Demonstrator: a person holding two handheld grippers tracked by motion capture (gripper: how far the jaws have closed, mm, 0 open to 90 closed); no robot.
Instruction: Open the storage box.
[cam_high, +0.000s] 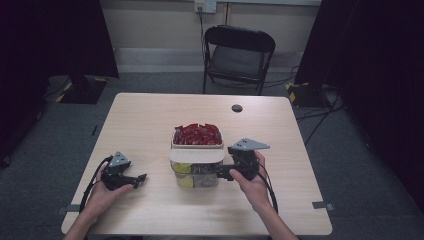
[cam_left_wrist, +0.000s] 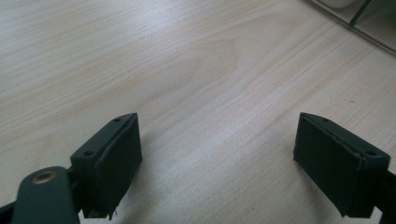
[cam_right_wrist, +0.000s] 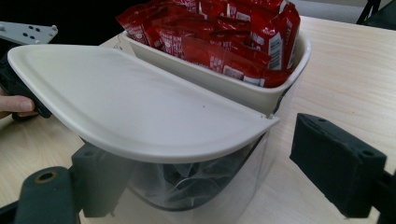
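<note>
We have the right tool (cam_high: 223, 173), jaws apart, straddling the container (cam_high: 196, 175) under its lid (cam_high: 196, 155); left tool (cam_high: 141, 178) open, idle on the worktop (cam_high: 150, 120).

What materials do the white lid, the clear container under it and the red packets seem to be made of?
White lid: likely matte moulded plastic, with a smooth raised rim. Clear container: transparent, glossy plastic, as its contents show through. Red packets: apparently shiny foil or plastic film, creased and reflective.

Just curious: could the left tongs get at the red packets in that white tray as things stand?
Probably yes. The left tongs are open over bare table, and the red packets lie uncovered in the white tray, though the white lid juts out nearby.
</note>
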